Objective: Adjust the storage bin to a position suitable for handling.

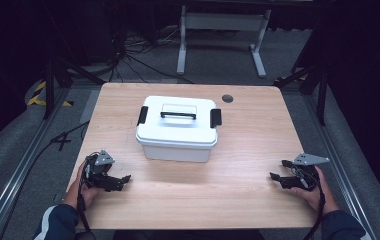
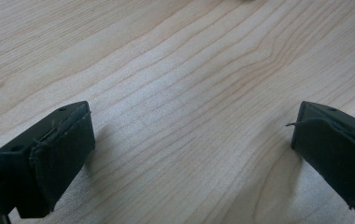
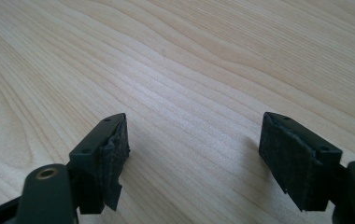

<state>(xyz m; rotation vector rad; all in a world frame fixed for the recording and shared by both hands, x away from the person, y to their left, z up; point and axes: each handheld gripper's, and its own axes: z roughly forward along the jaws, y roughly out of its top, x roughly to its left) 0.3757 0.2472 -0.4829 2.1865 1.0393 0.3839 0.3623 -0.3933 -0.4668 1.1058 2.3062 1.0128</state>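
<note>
The left tongs (image 1: 120,181) and the right tongs (image 1: 276,170) rest low on the wooden counter (image 1: 243,145), both spread wide with nothing between the jaws. The white lidded box (image 1: 177,131), latches down, sits ahead of and between them, well apart from each.

Light wooden table (image 1: 238,195) with rounded corners. A white lidded box (image 1: 177,137) with a black handle and black side latches stands on it, centred toward the far edge. A dark round cap (image 1: 227,98) sits near the far edge, right of the box.
</note>
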